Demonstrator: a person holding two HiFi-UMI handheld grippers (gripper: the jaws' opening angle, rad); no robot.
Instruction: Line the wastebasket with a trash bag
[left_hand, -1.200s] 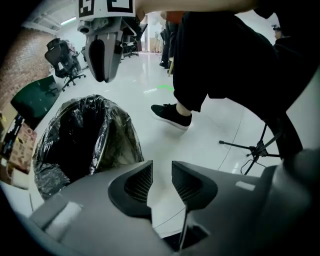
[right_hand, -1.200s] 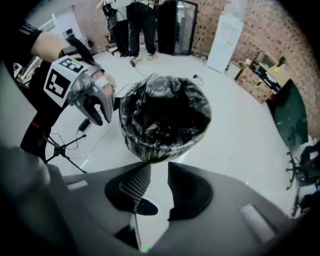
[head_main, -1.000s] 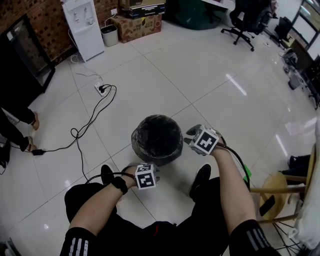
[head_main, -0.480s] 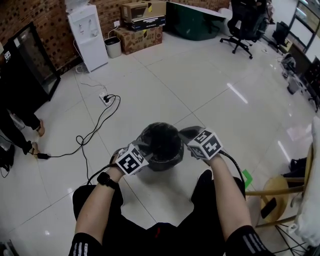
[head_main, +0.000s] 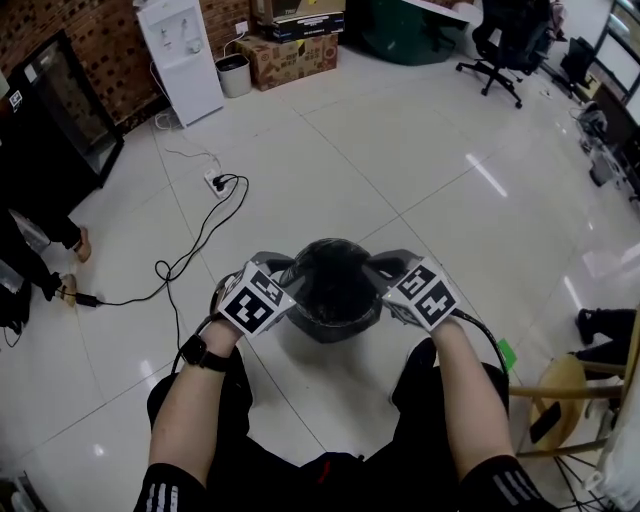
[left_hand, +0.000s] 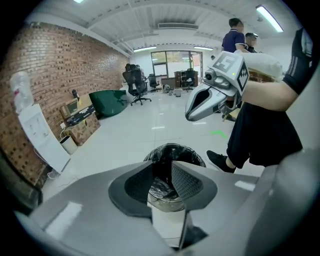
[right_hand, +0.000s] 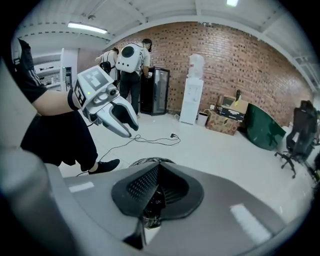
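One round wastebasket (head_main: 336, 327), crinkly glossy black trash bag (head_main: 333, 280)

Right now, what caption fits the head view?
Left gripper and right gripper flank a wastebasket holding a black trash bag.

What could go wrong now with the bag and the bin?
The right gripper has just closed on a small pinch of the thin black plastic trash bag; a hard tug might tear it. The left gripper is open near the rim of the round grey wastebasket, holding nothing, so that side of the bag may slide in, or the wastebasket could tip.
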